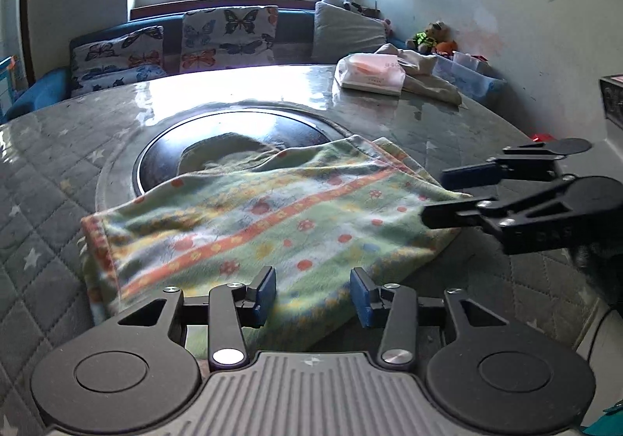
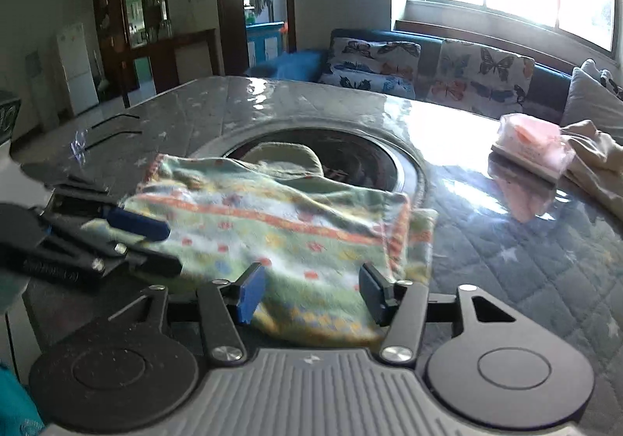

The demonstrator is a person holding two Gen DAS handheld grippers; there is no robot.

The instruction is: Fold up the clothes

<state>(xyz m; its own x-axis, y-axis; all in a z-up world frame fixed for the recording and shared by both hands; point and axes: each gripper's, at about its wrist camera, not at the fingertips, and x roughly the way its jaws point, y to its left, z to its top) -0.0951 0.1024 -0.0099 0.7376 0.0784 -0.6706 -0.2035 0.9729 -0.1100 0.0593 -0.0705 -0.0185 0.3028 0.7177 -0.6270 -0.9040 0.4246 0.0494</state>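
Observation:
A green patterned cloth point(image 1: 249, 225) with orange stripes lies folded on the quilted table, partly over a dark round inset. My left gripper point(image 1: 313, 293) is open, its blue pads just above the cloth's near edge. My right gripper point(image 1: 438, 198) shows at the right in the left wrist view, open at the cloth's right edge. In the right wrist view the same cloth point(image 2: 280, 229) lies ahead, my right gripper point(image 2: 309, 293) is open over its near edge, and my left gripper point(image 2: 163, 245) reaches in from the left, open.
A dark round inset point(image 1: 233, 147) sits mid-table. A pink plastic-wrapped packet point(image 1: 370, 71) and a beige cloth point(image 1: 424, 75) lie at the far right. A sofa with butterfly cushions point(image 1: 229, 36) stands behind the table. A clear storage box point(image 1: 467, 75) sits by the wall.

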